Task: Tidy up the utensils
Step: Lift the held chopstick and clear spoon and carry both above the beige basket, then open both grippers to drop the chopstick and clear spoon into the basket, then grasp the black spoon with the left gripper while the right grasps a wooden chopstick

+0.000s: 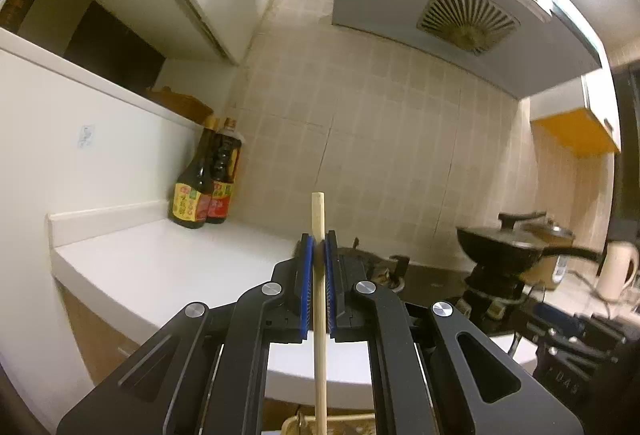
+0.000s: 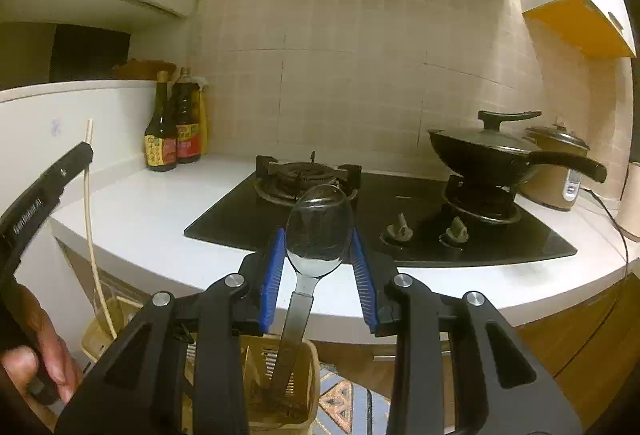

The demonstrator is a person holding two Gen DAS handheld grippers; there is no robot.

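Utensils here number two, one per gripper, and both hang over holders below the counter (image 2: 168,203) edge, which I read as the drop-off step of the sorting. At far left of the right wrist view a hand (image 2: 36,359) carries the left gripper (image 1: 319,255), clenched on a single chopstick (image 1: 319,275); it stands upright between the blue pads, its top poking above them, its lower end running down toward a pale holder (image 2: 100,335) near the floor, so it seems gripped vertically to slide straight in. Whether the tip is already inside, I cannot tell. Two dark sauce bottles (image 2: 172,131) stand together in the back corner of the counter, well apart from the work. Moving right, the right gripper (image 2: 319,267) is grasping one metal spoon (image 2: 319,231) by the sides of its bowl, bowl up, handle pointing down into a second slatted holder (image 2: 280,387) directly beneath; the handle's end looks to be within the rim already. Holding it bowl-up likely keeps the eating end clear of the holder's floor. Two holders, then, probably one for each kind of utensil. Behind lies a black hob (image 2: 384,219) with two burners and two knobs; the left burner is bare, the right carries one lidded wok (image 2: 504,151). Farthest right sits one rice cooker (image 2: 560,171).
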